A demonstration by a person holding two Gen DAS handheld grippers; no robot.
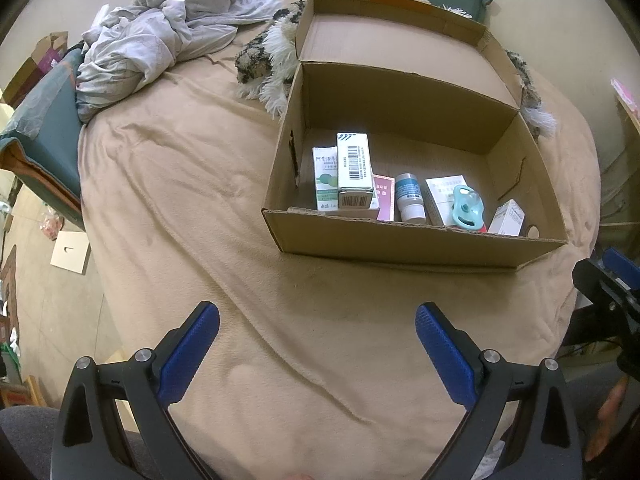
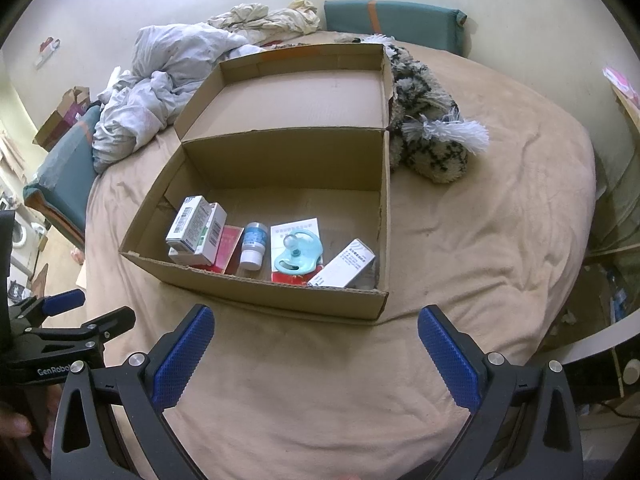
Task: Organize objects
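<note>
A bed covered by a tan blanket fills both views, with a crumpled pale sheet heaped at its far left and a shaggy black-and-white cushion lying against the far right side of the box. An open cardboard box is set on the blanket, its hinged lid folded back flat behind it. All the small items are gathered along the near wall of the box. At the left, a white barcoded carton is stacked on a second white-and-green carton; just beside these a pink-red packet is seen, then a small blue-labelled bottle with a white cap lying on its side. A white flat packet follows, with a teal pacifier resting on it, and a small white carton is tilted in the near right corner. The left gripper is shown in front of the box above bare blanket, its blue-padded fingers spread wide with nothing between them. The right gripper is likewise shown wide apart and empty, near the front wall of the box.
</note>
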